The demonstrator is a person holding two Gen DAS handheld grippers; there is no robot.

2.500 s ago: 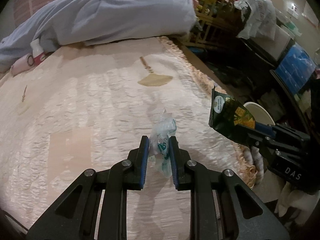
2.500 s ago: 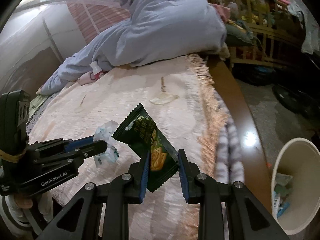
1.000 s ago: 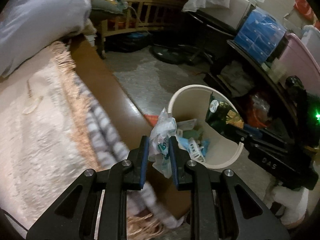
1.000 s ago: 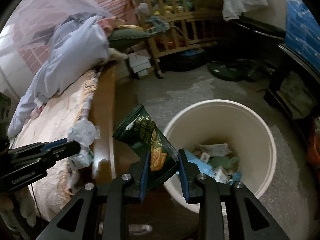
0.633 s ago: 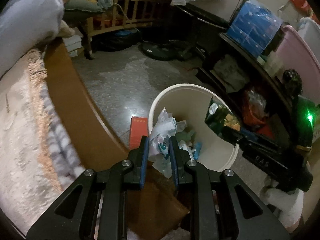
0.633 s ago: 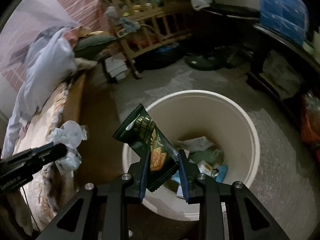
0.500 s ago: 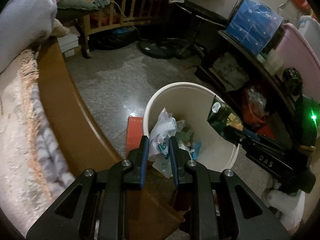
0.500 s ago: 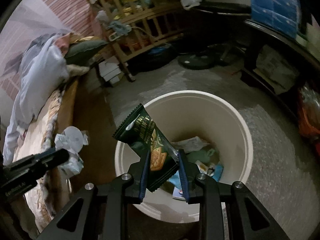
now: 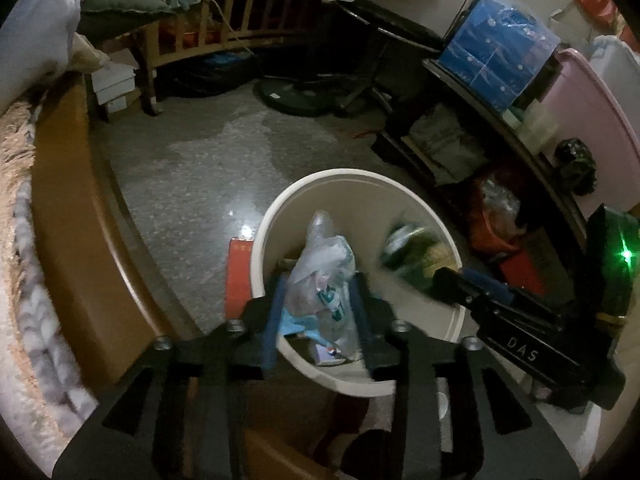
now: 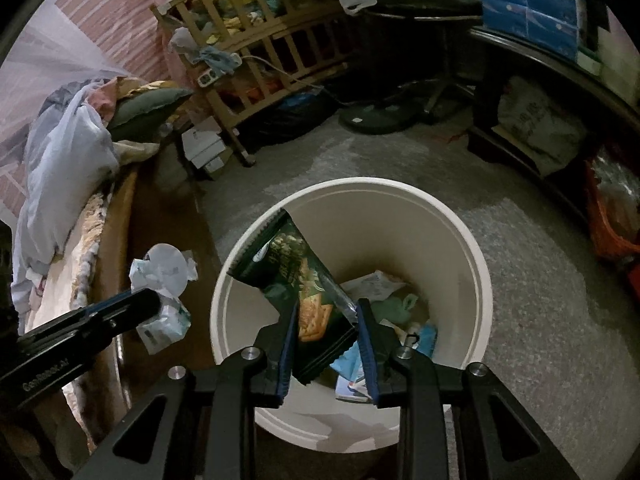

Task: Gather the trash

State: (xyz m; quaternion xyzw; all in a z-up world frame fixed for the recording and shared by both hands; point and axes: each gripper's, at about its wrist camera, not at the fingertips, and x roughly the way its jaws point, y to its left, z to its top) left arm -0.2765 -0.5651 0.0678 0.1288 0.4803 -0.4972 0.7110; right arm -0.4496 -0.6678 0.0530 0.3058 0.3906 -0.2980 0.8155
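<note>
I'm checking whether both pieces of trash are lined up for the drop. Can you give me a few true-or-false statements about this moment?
1. The white bin already holds some trash. True.
2. The right gripper has a green snack wrapper between its jaws. True.
3. The left gripper has nothing between its jaws. False: a crumpled clear plastic wrapper sits between them, the jaws having just been opening.
4. The bin stands on the bed. False: it stands on the grey floor beside the bed.
</note>
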